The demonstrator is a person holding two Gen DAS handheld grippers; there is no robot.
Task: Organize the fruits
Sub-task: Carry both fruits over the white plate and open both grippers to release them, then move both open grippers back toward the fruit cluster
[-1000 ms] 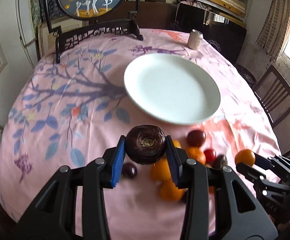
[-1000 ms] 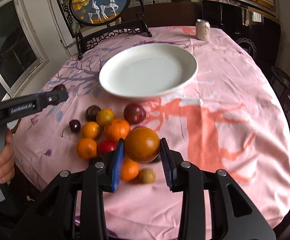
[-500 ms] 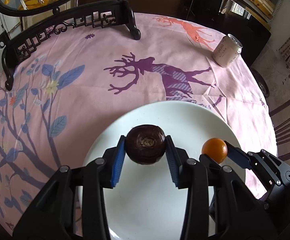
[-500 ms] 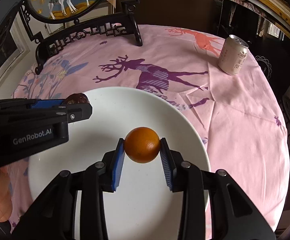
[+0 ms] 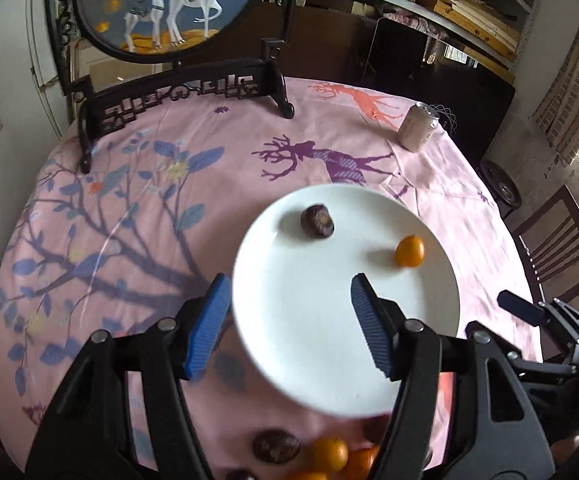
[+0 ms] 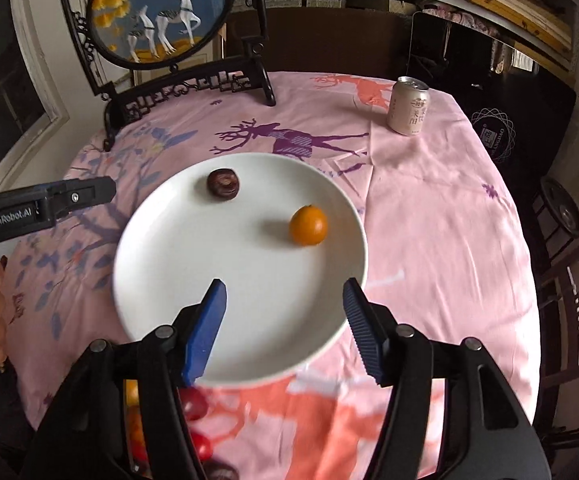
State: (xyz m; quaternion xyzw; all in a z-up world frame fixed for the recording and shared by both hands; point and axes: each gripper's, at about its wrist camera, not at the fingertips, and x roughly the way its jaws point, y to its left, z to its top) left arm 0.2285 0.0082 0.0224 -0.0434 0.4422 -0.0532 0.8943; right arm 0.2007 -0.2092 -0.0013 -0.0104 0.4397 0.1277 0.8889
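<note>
Having let go of their loads half a second back, both claws now hang spread and empty above the near side of the white plate (image 6: 193, 320): the left gripper (image 5: 291, 320) no longer pinches the dark fruit (image 5: 317, 221), nor the right gripper (image 6: 283, 322) the orange (image 6: 308, 225). Those two now lie well apart on the plate, nothing else with them. So two pieces are sorted; the remaining fruits (image 5: 329, 454) wait in a cluster on the pink tablecloth (image 5: 129, 208), just below the plate's near rim.
</note>
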